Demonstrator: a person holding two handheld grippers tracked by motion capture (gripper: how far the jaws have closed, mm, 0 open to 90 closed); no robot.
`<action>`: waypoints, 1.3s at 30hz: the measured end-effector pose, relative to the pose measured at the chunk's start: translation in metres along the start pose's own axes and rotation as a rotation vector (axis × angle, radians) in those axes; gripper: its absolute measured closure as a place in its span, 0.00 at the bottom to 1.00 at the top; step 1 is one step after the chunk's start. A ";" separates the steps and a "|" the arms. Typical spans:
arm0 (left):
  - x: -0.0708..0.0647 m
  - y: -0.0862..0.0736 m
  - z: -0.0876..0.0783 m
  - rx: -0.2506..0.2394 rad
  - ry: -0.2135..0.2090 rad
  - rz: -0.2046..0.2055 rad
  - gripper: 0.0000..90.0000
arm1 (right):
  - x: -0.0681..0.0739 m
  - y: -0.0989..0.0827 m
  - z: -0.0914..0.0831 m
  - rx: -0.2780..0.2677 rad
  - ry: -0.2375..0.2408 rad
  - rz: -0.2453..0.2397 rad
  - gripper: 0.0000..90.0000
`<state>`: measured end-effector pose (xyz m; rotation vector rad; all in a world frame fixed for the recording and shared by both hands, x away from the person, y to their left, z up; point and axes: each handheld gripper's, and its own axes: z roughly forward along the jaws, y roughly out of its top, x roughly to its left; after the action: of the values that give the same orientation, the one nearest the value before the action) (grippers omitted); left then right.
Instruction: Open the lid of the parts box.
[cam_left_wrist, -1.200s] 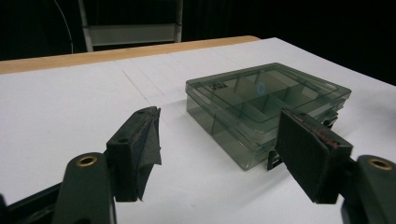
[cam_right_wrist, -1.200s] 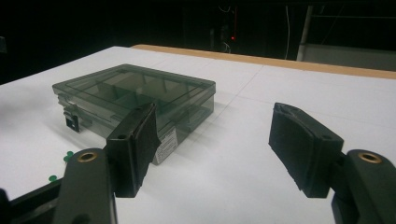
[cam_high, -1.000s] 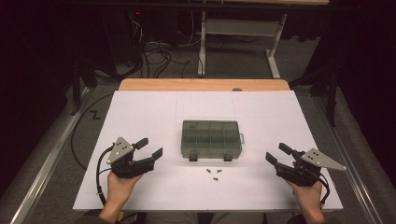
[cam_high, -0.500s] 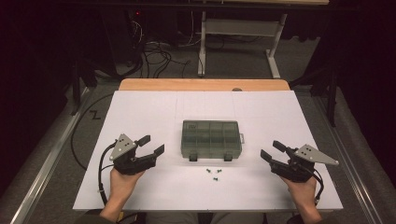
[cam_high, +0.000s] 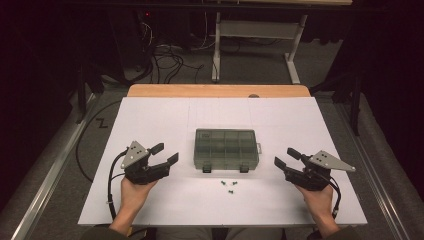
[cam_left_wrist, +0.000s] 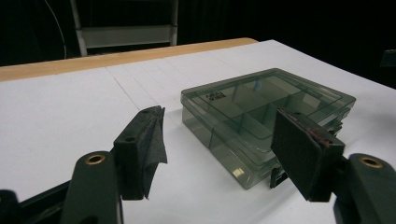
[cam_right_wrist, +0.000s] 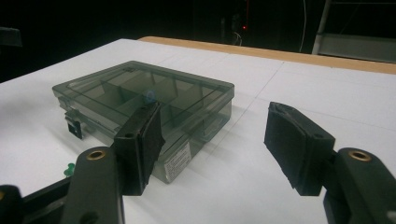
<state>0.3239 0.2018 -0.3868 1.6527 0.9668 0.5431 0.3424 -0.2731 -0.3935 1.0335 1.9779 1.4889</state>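
Table (cam_high: 150, 125) under white sheet spreads before me, its wooden far edge bare. Box (cam_high: 226, 150), clear grey plastic with divided compartments, sits closed near the middle of the sheet, latches facing me. From my left gripper view the box (cam_left_wrist: 261, 116) lies ahead and to the right of my jaws, apart from them; from my right gripper view the box (cam_right_wrist: 144, 107) lies ahead and to the left, its near corner partly behind my left-hand jaw, though not touched.

My left gripper (cam_high: 164, 153) hovers just left of the box, jaws pointing toward it and standing wide apart with nothing between them; they have just been closing a little. My right gripper (cam_high: 287, 157) hovers to the right of the box, jaws likewise wide apart and empty, also just closing slightly.

Screws (cam_high: 229, 186), a few small dark ones, lie loose on the sheet just in front of the box, between my two hands.
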 end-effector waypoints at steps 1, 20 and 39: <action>0.000 0.000 0.001 0.001 0.000 0.001 0.39 | 0.000 0.000 0.001 -0.001 -0.002 0.001 0.43; 0.000 0.004 0.020 0.010 -0.020 -0.010 0.40 | 0.003 0.007 0.021 0.029 0.014 0.003 0.46; -0.005 0.007 0.038 0.020 -0.050 -0.018 0.41 | 0.009 0.012 0.043 0.049 0.051 0.013 0.47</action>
<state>0.3523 0.1750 -0.3910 1.6658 0.9522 0.4792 0.3718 -0.2385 -0.3951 1.0398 2.0567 1.4946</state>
